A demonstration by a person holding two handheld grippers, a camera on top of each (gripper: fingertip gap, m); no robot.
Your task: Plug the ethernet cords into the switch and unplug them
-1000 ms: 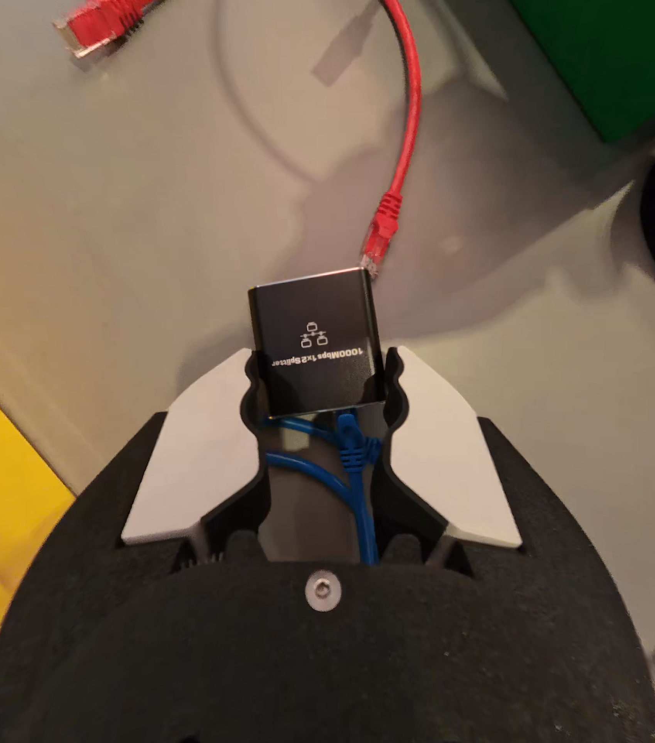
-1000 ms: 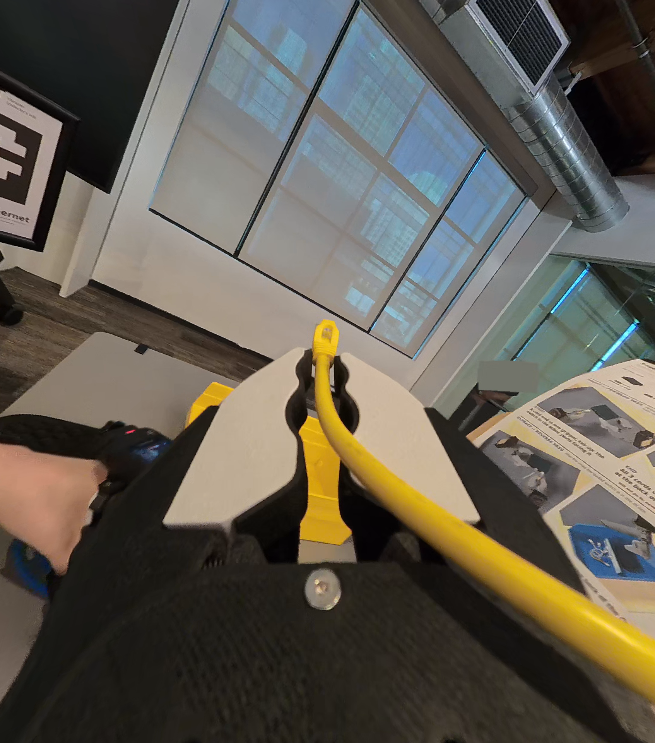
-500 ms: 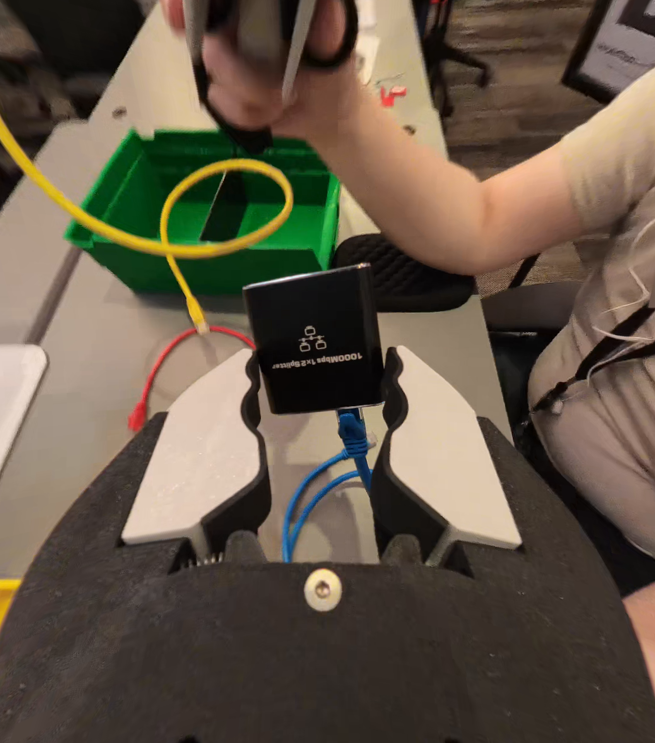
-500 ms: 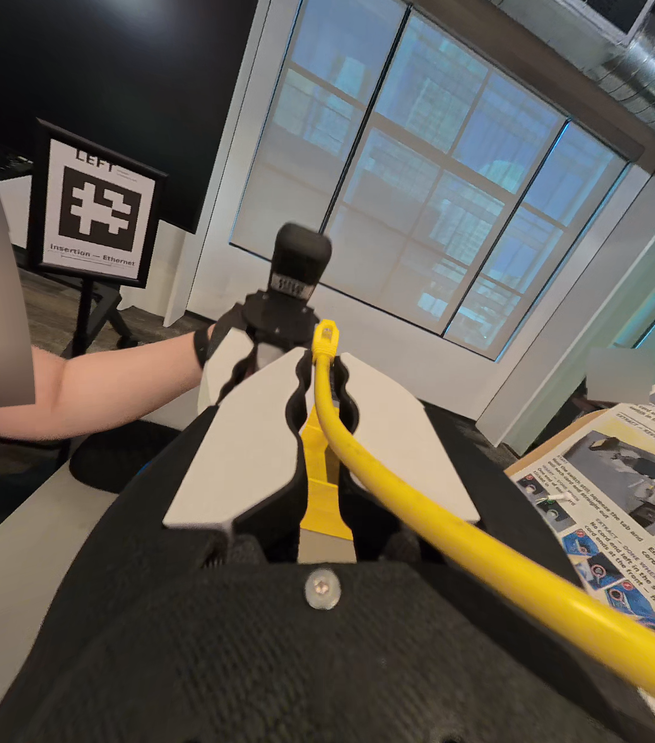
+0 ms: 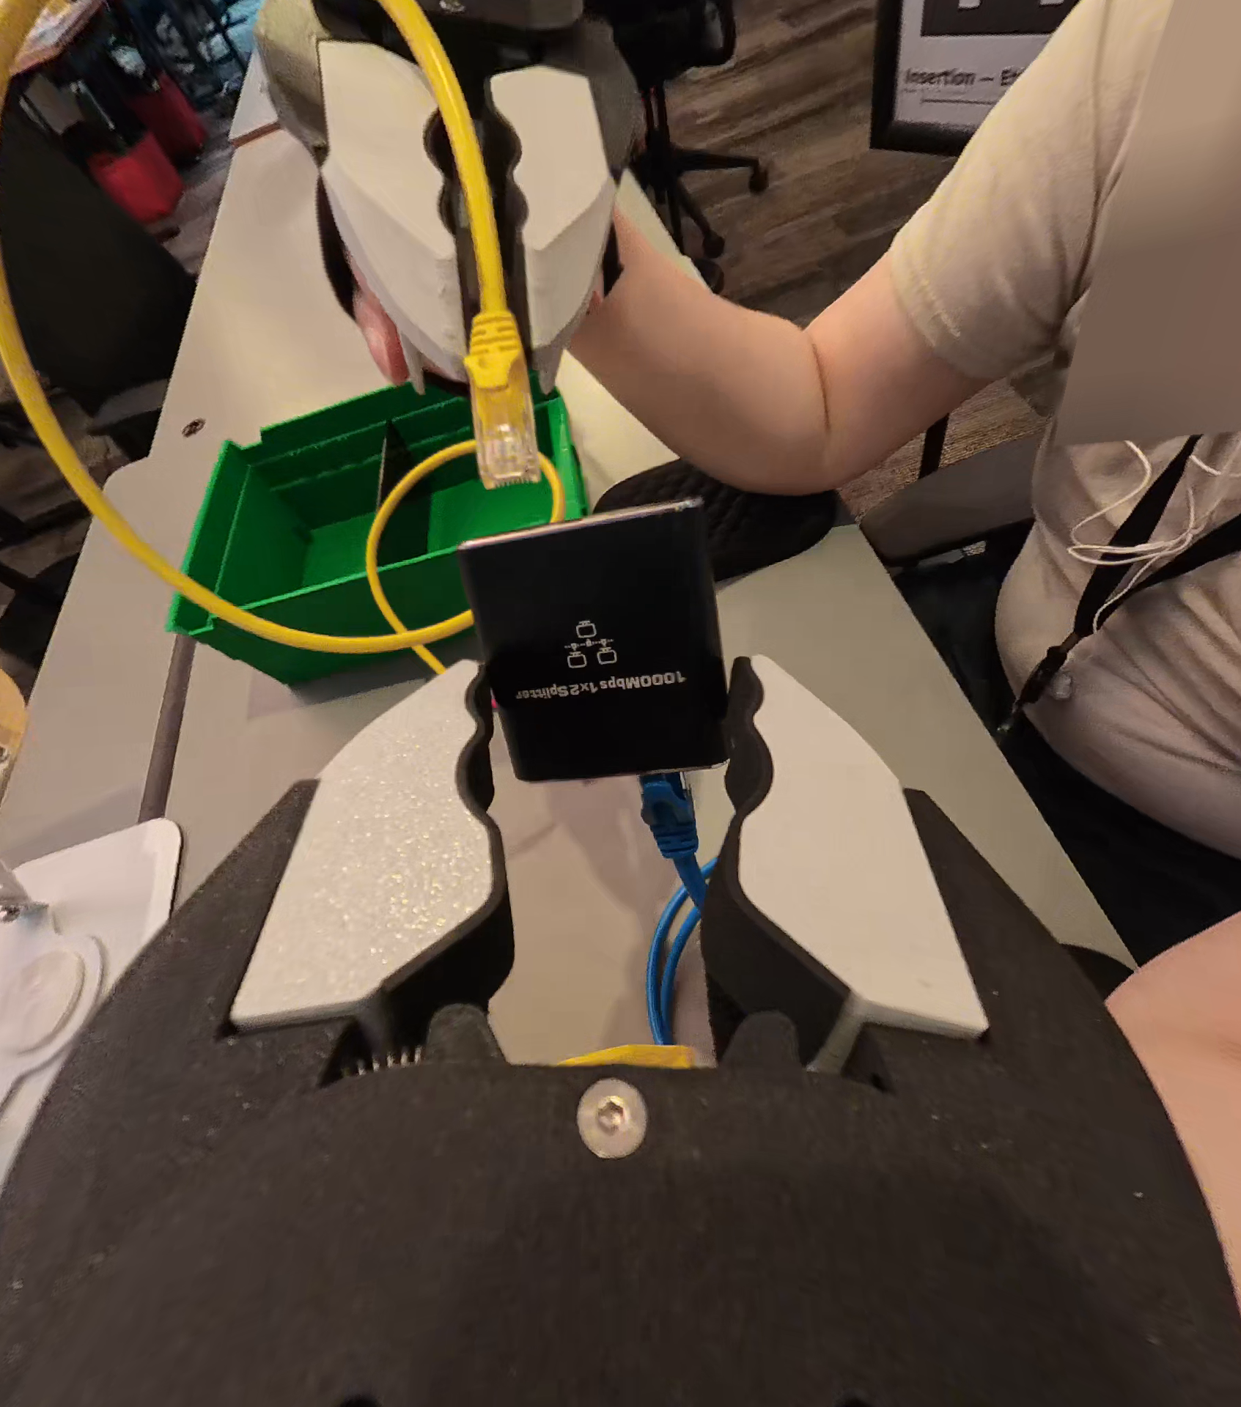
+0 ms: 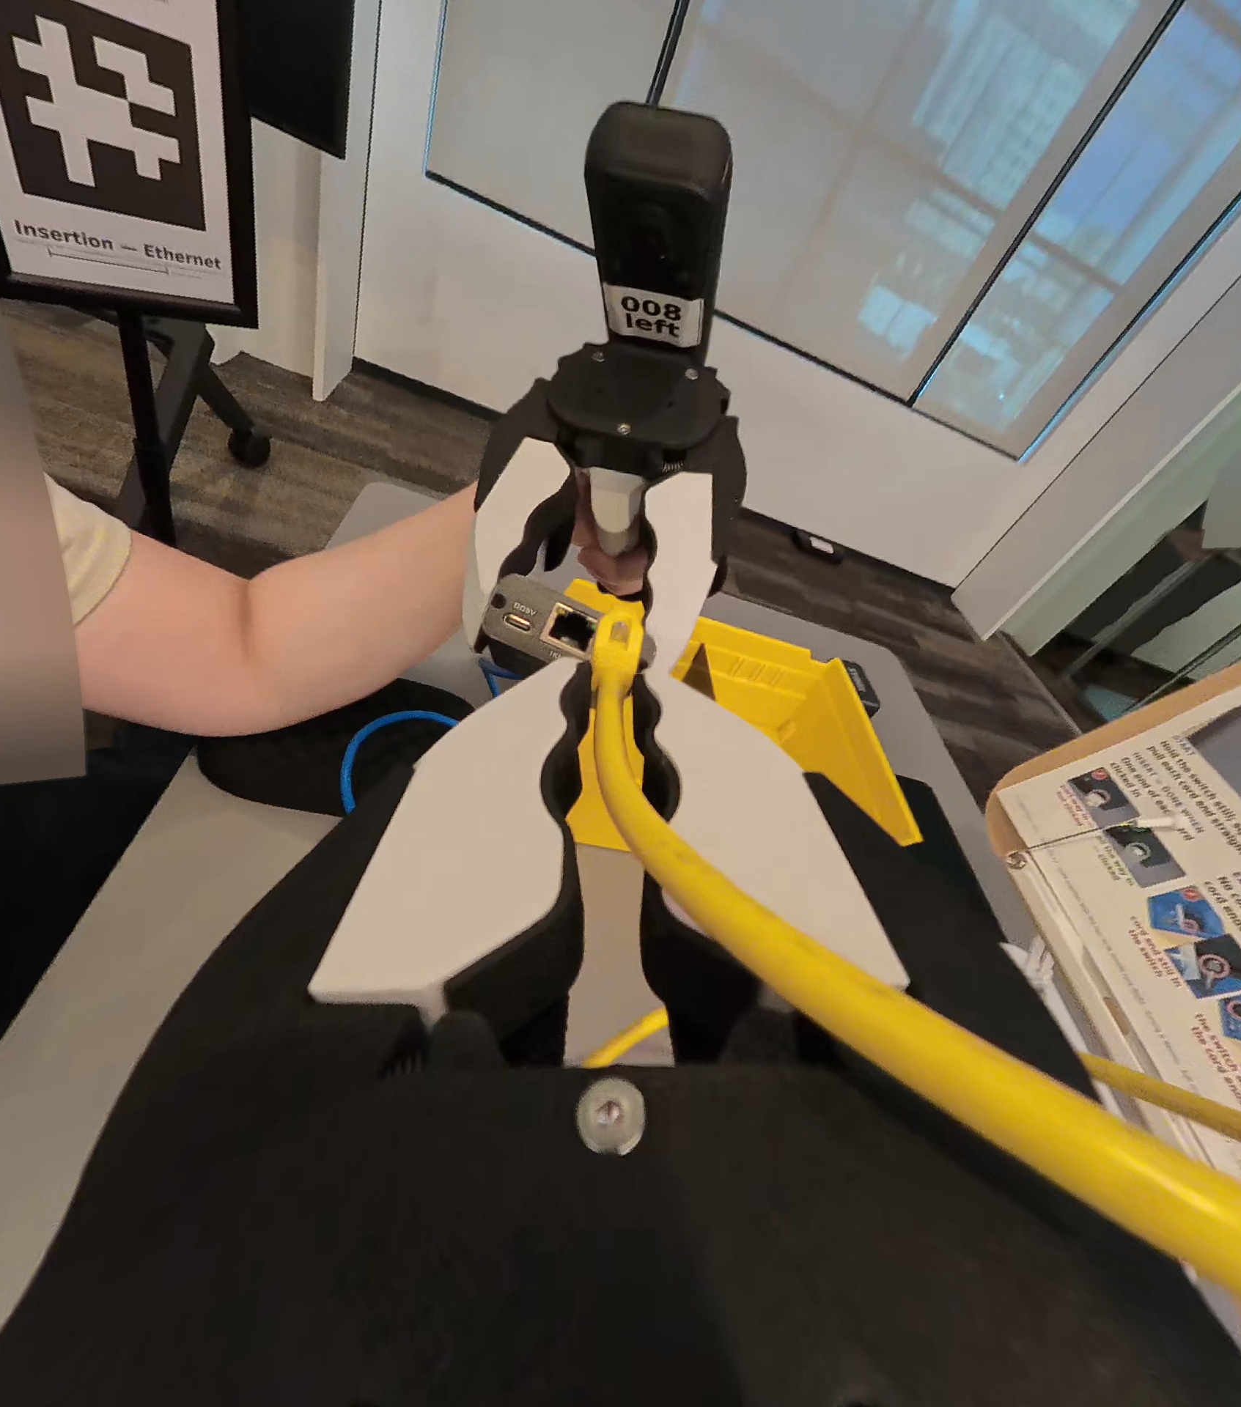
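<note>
My left gripper [image 5: 606, 677] is shut on a small black switch [image 5: 598, 643] and holds it above the table. A blue cord [image 5: 670, 830] is plugged into the switch's near end and hangs between my fingers. My right gripper [image 6: 606, 670] is shut on a yellow cord [image 6: 754, 898] just behind its plug [image 6: 617, 639]. In the left wrist view the right gripper [image 5: 499, 342] faces me, and the clear yellow plug [image 5: 503, 426] hangs a short way from the switch's far end. In the right wrist view the switch's grey port face [image 6: 564, 628] is just beyond the plug.
A green bin [image 5: 343, 533] stands on the grey table [image 5: 107, 723] behind the switch, with the yellow cord looped over it. A yellow bin [image 6: 777, 723] sits beyond my right gripper. An instruction board [image 6: 1173, 875] lies at the right. The person's arm [image 5: 792, 381] reaches across. Across from one pair of fingers to the other is roughly 7 centimetres.
Both grippers swung up off the table to face each other. The right gripper brought the yellow plug close to the switch's far end. The switch stayed in my left gripper.
</note>
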